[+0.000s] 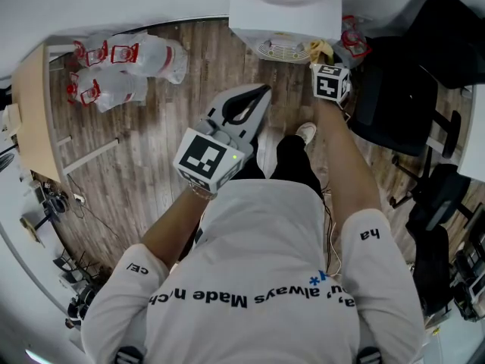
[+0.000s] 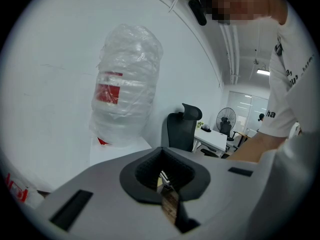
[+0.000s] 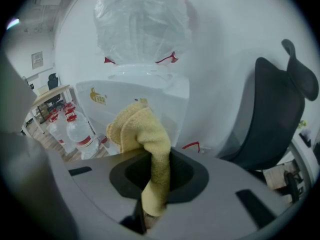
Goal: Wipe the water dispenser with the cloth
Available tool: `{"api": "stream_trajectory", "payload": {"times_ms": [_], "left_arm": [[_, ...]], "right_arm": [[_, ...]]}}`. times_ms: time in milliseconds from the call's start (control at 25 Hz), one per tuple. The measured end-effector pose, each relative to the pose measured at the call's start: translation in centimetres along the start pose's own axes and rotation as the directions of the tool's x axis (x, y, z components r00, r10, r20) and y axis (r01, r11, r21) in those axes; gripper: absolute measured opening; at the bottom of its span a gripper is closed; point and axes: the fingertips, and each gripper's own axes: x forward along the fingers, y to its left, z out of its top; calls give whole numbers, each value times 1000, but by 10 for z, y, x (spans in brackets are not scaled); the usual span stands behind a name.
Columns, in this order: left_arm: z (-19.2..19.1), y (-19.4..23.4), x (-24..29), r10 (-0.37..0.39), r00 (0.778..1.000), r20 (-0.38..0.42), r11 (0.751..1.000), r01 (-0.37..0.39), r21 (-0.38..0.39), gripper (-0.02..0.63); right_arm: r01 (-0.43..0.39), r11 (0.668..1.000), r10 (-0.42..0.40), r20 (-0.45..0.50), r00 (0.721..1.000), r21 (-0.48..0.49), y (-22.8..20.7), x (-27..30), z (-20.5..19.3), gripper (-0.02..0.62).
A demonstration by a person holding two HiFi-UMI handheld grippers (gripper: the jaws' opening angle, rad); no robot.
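1. Right gripper (image 3: 152, 194): clamps shut on the yellow cloth (image 3: 145, 139), pinching one fold, w/ the bulk bunched ahead of the tips. Prob. held that way so a soft pad, not hard plastic, meets the surface.
2. Just ahead of the wad: front panel of the water dispenser (image 3: 145, 96). Looks touching or nearly so; can't tell for sure.
3. In the head view, same gripper (image 1: 326, 61) reaches far fwd at arm's length. Puts the cloth (image 1: 320, 49) at the front edge of the dispenser (image 1: 284, 14), just beside the round drip grille (image 1: 282, 49).
4. Above the tips: plastic-wrapped bottle (image 3: 142, 24) seated on the dispenser top. Suggests work on the upper front, below the bottle.
5. To the right of the tips: dark office chair (image 3: 275, 114) close by. Prob. leaves little room to swing out on that side.
6. Down and left of the tips: spare bottles (image 3: 75, 131) on the floor, well apart, no part in the job.
7. Left gripper (image 1: 258, 95): hangs nearer the body, well apart from the dispenser. In its own view (image 2: 167, 194), jaws drawn to a thin slit w/ nothing between. Reads as idle, likely staying out of the wiping arm's way.
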Motion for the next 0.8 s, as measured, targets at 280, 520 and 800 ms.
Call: {"api": "stream_trajectory", "payload": {"times_ms": [280,520,800], "left_arm": [[-3,-1,1,-2,1000,-7,1000,2,0,17],[0,-4,5,-8,1000,1,1000,8,1,17],[8,-2,6,-11,1000,19,1000,12,-4,17]], "right_arm": [[16,1000,-16,-5,1000,3,-16,2,-2,60],[33,999,-33,-16,999,11,-29,1,-8,60],[59,998,-59,-4,998,5,-44,-15,-3,60]]}}
